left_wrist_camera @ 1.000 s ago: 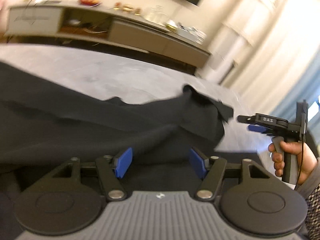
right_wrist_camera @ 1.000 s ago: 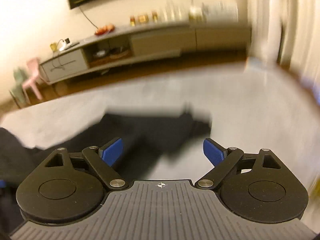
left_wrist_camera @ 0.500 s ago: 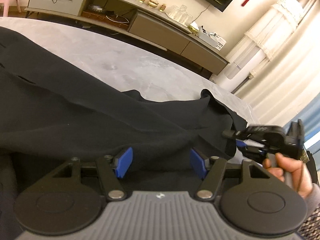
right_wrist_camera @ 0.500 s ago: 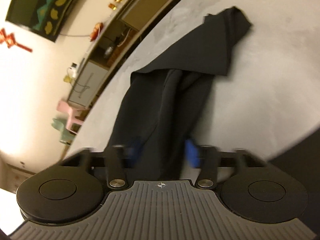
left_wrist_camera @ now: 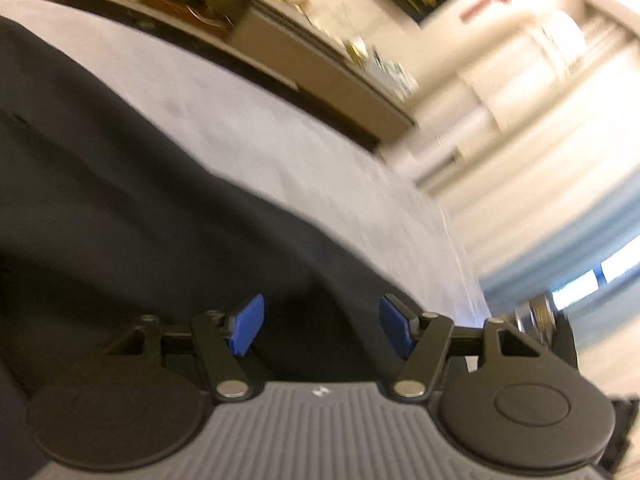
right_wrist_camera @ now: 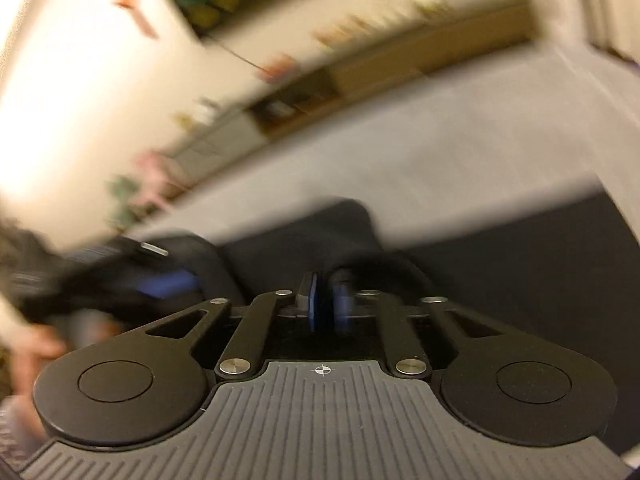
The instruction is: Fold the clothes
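A black garment [left_wrist_camera: 132,216] lies spread over the grey surface [left_wrist_camera: 304,152]. My left gripper [left_wrist_camera: 322,326] is open, its blue pads just above the garment's near part, holding nothing. My right gripper [right_wrist_camera: 328,306] is shut on a fold of the black garment [right_wrist_camera: 328,236], which rises in a bunched ridge from between the pads. The left gripper also shows in the right wrist view [right_wrist_camera: 132,280], blurred, to the left of my right one. Both views are motion-blurred.
A long low cabinet [left_wrist_camera: 320,64] with small items on top stands against the far wall. Pale curtains [left_wrist_camera: 540,140] hang at the right. A pink chair [right_wrist_camera: 160,168] stands far left. The grey surface's edge [left_wrist_camera: 452,216] runs at the right.
My right gripper has closed on the end of the garment and pulled it in toward the left gripper. The left gripper stays open over the cloth; its view has swung right.
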The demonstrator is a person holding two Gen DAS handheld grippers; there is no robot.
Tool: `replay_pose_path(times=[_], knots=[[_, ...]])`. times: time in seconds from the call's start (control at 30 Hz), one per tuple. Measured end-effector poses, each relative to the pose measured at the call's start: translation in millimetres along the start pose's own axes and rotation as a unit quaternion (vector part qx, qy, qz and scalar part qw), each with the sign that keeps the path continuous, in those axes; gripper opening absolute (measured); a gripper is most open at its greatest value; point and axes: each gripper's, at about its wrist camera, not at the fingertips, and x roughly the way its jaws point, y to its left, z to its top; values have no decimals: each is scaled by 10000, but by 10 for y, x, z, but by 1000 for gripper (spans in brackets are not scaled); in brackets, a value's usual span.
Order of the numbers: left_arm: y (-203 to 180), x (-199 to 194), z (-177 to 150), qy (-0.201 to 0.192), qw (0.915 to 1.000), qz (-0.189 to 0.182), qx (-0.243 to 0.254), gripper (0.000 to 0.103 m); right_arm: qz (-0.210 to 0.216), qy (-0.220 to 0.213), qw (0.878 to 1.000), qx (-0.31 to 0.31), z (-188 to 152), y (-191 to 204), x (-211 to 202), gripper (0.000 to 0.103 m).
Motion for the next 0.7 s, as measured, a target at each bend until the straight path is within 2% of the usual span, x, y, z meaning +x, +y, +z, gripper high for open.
replay_pose_path(times=[0.03, 0.1, 0.13, 0.17, 0.23, 0.37, 0.4, 0.47, 0.53, 0.57, 0.6, 0.63, 0.7], knots=[[-40, 14, -56, 90, 9999, -18, 55, 66, -86, 53, 9999, 34, -39, -30, 25, 13], [-122, 62, -135, 236, 9995, 17, 198, 66, -117, -27, 9998, -132, -43, 8, -32, 29], [-157, 89, -162, 278, 9993, 51, 263, 67, -121, -76, 9996, -234, -40, 34, -67, 47], [-162, 123, -160, 260, 9993, 83, 240, 67, -136, -111, 9993, -321, -52, 41, -115, 58], [-170, 191, -155, 219, 9995, 146, 188, 68, -171, -78, 9986, -485, -115, 29, -211, 61], [-139, 340, -39, 145, 9993, -261, -238, 73, -132, 413, 9953, -864, -307, -6, -280, 61], [-173, 423, -27, 232, 9991, -228, -266, 73, -159, 436, 9940, -993, -331, 3, -299, 61], [-214, 572, -31, 401, 9987, 202, -261, 72, -291, 271, 9877, -1510, -347, 118, -344, 59], [-225, 682, -53, 543, 9968, 504, -314, 72, -439, -94, 9675, -2488, -349, 356, -407, 60], [-224, 689, -60, 543, 9963, 575, -344, 72, -469, -231, 9506, -3061, -361, 493, -418, 64], [-222, 694, -68, 540, 9958, 644, -375, 72, -441, -311, 9270, -3711, -392, 635, -395, 69], [-231, 686, -65, 529, 9958, 647, -383, 72, -405, -236, 9047, -4235, -431, 726, -312, 79], [-251, 662, -69, 528, 9959, 610, -403, 72, -348, 107, 8612, -5070, -510, 844, -80, 66]])
